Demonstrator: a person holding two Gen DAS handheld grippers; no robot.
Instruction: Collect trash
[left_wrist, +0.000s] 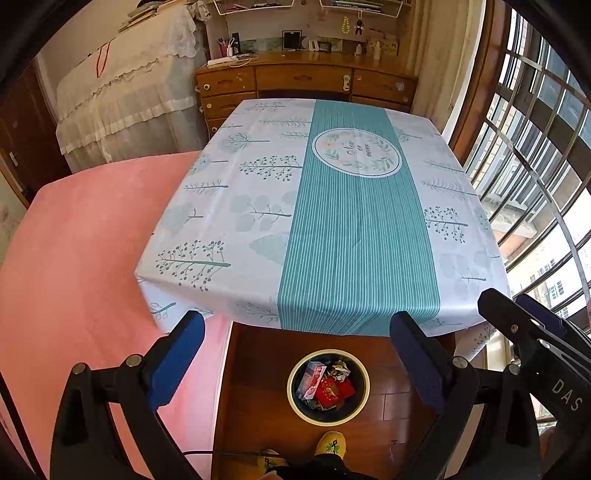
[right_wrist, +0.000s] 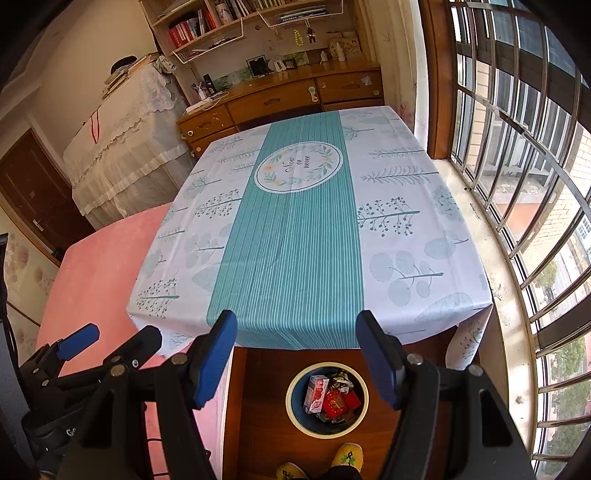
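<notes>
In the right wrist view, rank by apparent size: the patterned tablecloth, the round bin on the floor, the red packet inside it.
1. Teal-striped leaf-print tablecloth
2. Round cream-rimmed bin
3. Red packet

The differences are clear, not a camera-nearness effect.

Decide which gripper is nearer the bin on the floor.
Too close to call. The left gripper and right gripper hang side by side above the bin, both open and empty; it shows between each one's fingers.

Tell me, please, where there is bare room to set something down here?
The whole tablecloth is free, from the near edge to the dresser, between the pink bed and the window. The bin on the floor is crowded with wrappers.
</notes>
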